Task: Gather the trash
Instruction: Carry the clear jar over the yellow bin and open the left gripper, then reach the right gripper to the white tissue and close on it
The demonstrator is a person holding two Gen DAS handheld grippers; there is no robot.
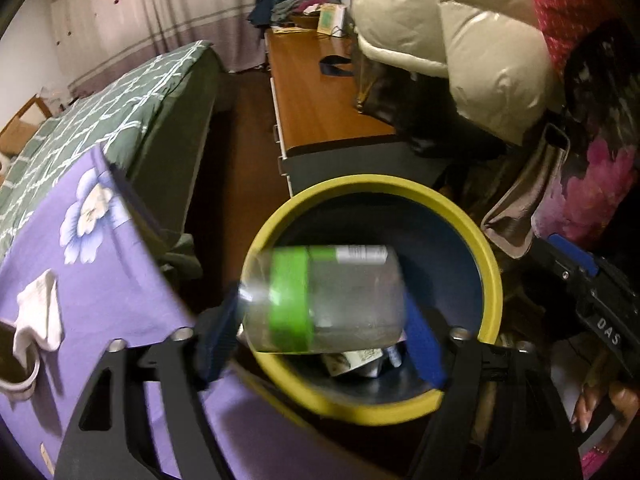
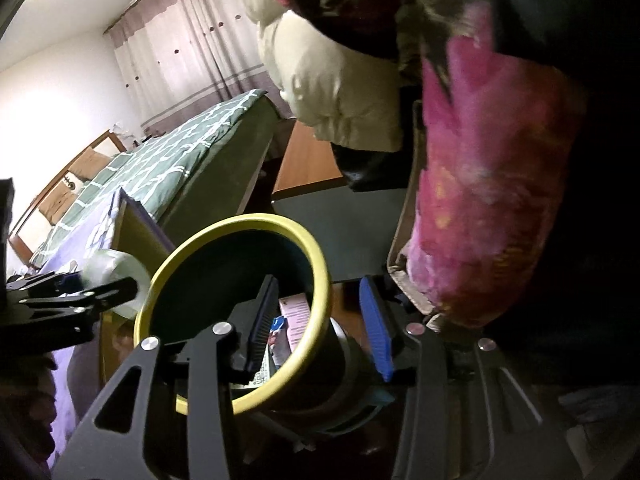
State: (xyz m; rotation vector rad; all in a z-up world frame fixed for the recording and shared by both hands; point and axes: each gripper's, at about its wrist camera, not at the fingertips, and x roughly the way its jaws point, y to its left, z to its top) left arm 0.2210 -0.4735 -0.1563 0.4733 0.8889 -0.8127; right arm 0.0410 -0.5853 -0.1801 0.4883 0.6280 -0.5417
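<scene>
A cluttered bedroom. The left gripper, fingers spread wide, lets a clear green-labelled bottle drop over the yellow-rimmed bin. The right gripper straddles the bin's rim, seemingly clamping it. Next, probably fetching more trash.

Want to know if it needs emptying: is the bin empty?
Not empty. Papers and wrappers lie inside the bin, and a bottle is blurred over its mouth.
</scene>
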